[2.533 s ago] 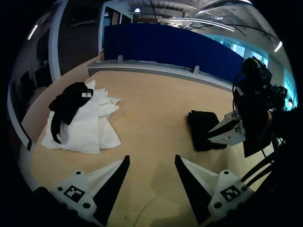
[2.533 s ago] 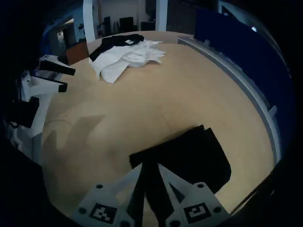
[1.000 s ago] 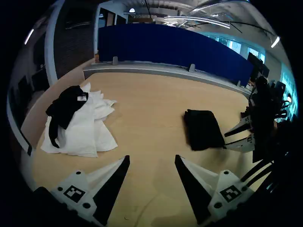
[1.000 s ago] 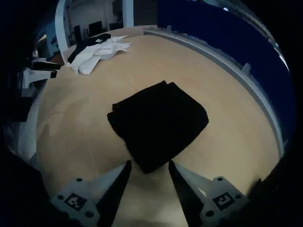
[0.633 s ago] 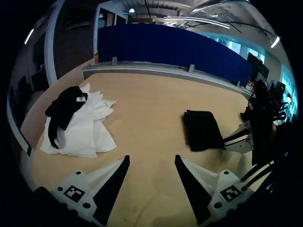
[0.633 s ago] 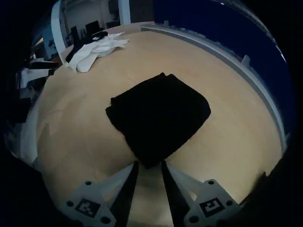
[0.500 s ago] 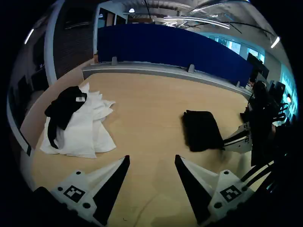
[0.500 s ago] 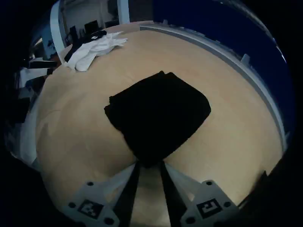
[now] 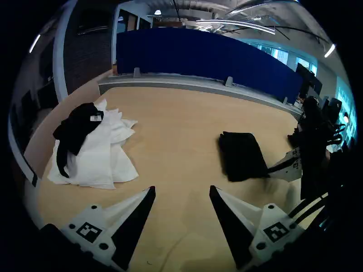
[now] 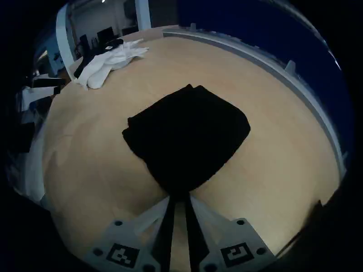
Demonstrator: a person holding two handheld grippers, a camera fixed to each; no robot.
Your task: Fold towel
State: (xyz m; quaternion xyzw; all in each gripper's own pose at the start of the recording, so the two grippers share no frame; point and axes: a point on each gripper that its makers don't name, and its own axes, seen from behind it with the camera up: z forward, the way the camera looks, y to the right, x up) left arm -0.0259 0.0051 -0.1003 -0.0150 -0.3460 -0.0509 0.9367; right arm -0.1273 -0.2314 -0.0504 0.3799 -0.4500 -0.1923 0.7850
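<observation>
Pale wood tabletop (image 10: 277,149) carries everything. Right gripper (image 10: 179,198) has its fingers drawn nearly together at the near corner of the folded black towel (image 10: 188,136), apparently nipping it. The towel lies straight ahead, one diagonal in line with the fingers. Left gripper (image 9: 181,188), spread wide over bare wood, sits well apart, with a heap of white cloths (image 9: 97,156) off to its left.

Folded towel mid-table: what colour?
Plain black towel, no pattern visible; clearest in the right gripper view.
</observation>
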